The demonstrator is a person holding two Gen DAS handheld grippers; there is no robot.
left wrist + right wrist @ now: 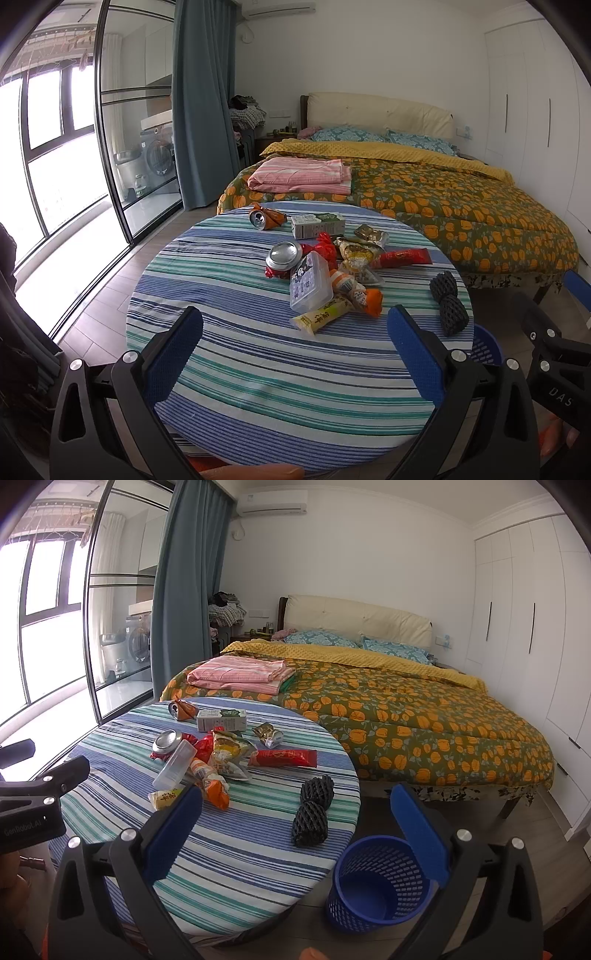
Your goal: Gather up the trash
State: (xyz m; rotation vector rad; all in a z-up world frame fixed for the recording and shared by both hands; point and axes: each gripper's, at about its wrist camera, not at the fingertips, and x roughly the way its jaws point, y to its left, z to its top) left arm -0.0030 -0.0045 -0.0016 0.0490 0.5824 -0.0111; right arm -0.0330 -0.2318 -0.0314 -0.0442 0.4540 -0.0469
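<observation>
Trash lies in a heap on a round table with a striped cloth (240, 369) (236, 864): a crushed silver can (283, 255) (165, 740), a clear plastic box (309, 286) (175, 759), snack wrappers (356, 254) (225, 753), a red packet (402, 257) (282, 758), a milk carton (317, 224) (221, 719), a second can (266, 218) and black foam net (448, 302) (312, 812). A blue mesh bin (376, 882) (485, 347) stands on the floor beside the table, empty. My left gripper (295, 339) is open above the near table. My right gripper (295, 819) is open and empty, between table and bin.
A bed (424, 195) (406, 709) with an orange-flowered quilt and folded pink cloth (301, 175) stands just behind the table. Glass sliding doors (122, 147) and a blue curtain (201, 103) are at left, white wardrobes (535, 635) at right.
</observation>
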